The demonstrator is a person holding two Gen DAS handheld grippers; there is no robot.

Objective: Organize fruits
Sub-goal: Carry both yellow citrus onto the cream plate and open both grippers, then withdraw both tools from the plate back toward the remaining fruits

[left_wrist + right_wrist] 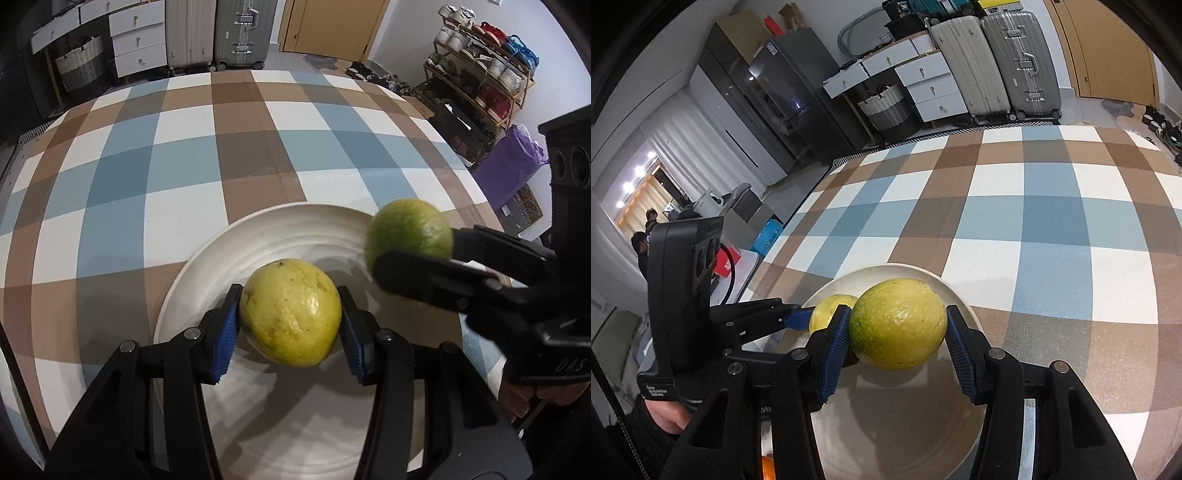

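Left gripper [290,325]: clamped on a yellow guava [290,312], blue pads [225,332] pressed into both sides of it. The fruit hangs over the plate's middle; can't tell if it touches the plate.

Right gripper [897,325]: clamped on a greener guava [897,323], pads [836,339] snug on its left and right. In the left wrist view it comes in from the right side, fruit over the plate's right rim.

Plate [295,229]: white, ridged rings, sits on the checked tablecloth [184,147] near the table's near edge. A shadow falls on it under the yellow guava.

The two fruits: near each other but apart in the left wrist view; the right wrist view has the yellow one peeking out just behind the green one's left side, so they overlap there.

Hands: a bit of the right hand [517,398] shows under its gripper at the right edge, and the left hand [665,413] wraps its gripper's handle in the other view.

Orange thing [767,469]: a sliver at the bottom of the right wrist view, mostly hidden by the gripper, can't say what it is.

Background: two suitcases [221,33], a white drawer unit [138,37] and a woven basket [81,62] past the table's far edge, shoe rack [480,70] off the far right corner.
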